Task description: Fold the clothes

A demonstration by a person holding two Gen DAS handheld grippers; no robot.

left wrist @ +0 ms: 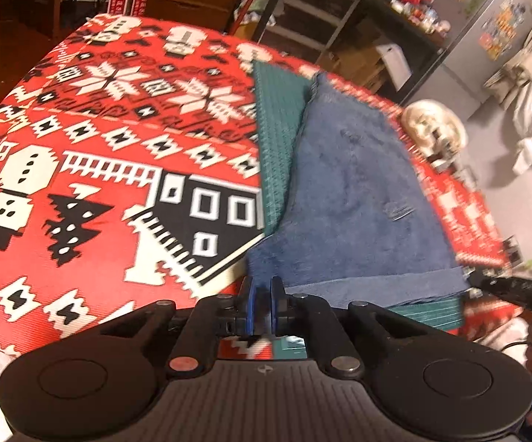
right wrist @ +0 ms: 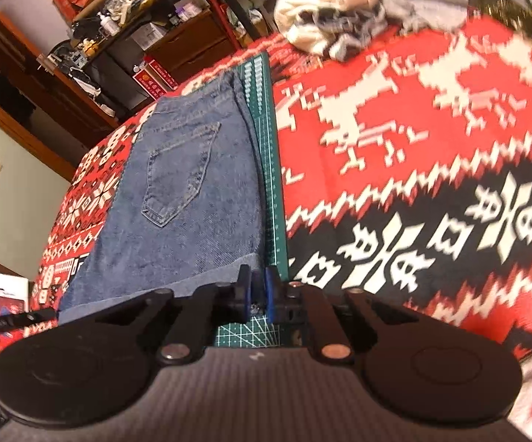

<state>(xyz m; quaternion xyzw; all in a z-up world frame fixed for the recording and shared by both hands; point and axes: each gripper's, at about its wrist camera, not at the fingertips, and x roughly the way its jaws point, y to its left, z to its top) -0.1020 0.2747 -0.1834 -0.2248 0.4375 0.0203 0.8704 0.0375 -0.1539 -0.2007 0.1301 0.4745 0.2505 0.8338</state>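
We're holding both near-closed grippers, left gripper [left wrist: 261,304] and right gripper [right wrist: 255,296], empty-looking at the denim shorts' [right wrist: 177,199] hem, squaring the fold on the green cutting mat [right wrist: 271,169].

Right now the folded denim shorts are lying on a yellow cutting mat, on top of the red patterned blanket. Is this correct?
Not quite: the cutting mat is green, not yellow. The right wrist view shows its green gridded surface beside and under the denim shorts. The rest is right: the shorts lie folded on the mat, on the red patterned blanket.
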